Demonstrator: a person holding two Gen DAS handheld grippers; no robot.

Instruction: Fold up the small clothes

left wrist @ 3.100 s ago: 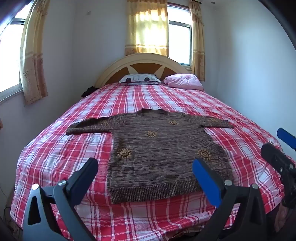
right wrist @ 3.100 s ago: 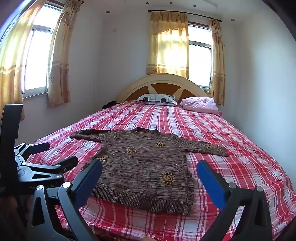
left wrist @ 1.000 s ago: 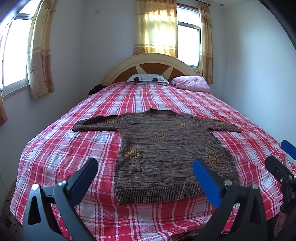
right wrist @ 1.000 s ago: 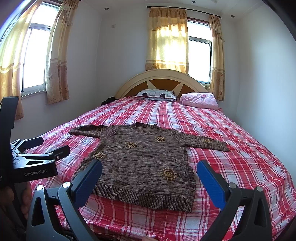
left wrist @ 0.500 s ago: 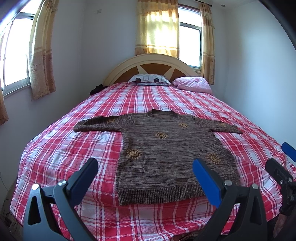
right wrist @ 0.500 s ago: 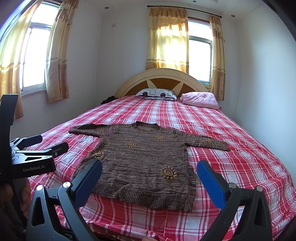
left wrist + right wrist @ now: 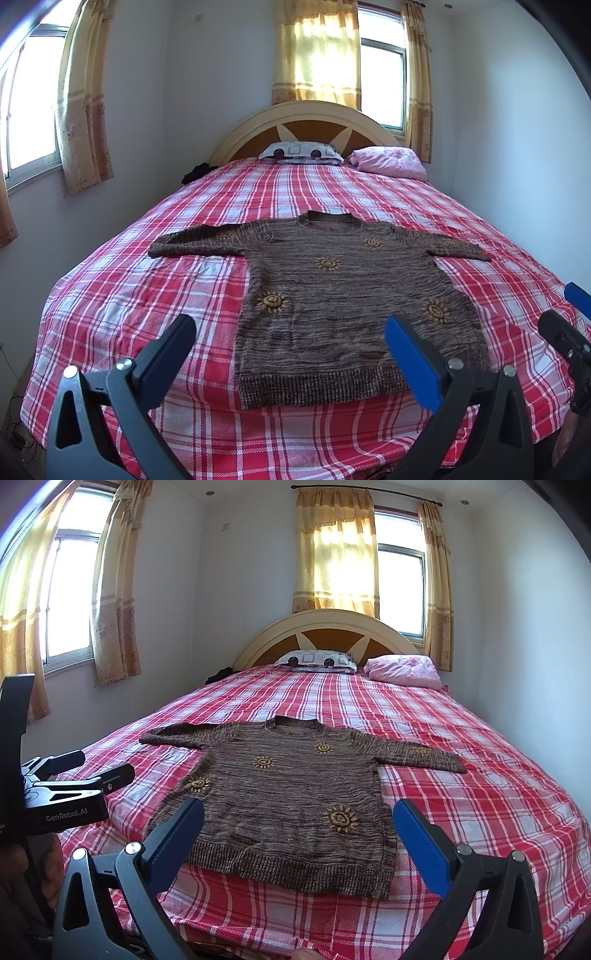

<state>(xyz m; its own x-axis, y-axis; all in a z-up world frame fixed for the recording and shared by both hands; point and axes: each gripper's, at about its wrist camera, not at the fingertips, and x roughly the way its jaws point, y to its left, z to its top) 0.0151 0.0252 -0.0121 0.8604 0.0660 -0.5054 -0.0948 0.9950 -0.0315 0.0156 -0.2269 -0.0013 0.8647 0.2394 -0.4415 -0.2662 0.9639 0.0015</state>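
left claw (image 7: 288, 343) spread, empty | right claw (image 7: 297, 827) spread, empty | sweater (image 7: 343, 295) flat on bed (image 7: 129, 295), sleeves out, ready for folding

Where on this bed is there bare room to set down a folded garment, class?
The widest free patch is the plaid bedspread between the sweater collar and the pillows. Bare strips also flank the sweater below each sleeve, left and right. The foot edge is crowded: the hem lies close to both open grippers, left gripper and right gripper.
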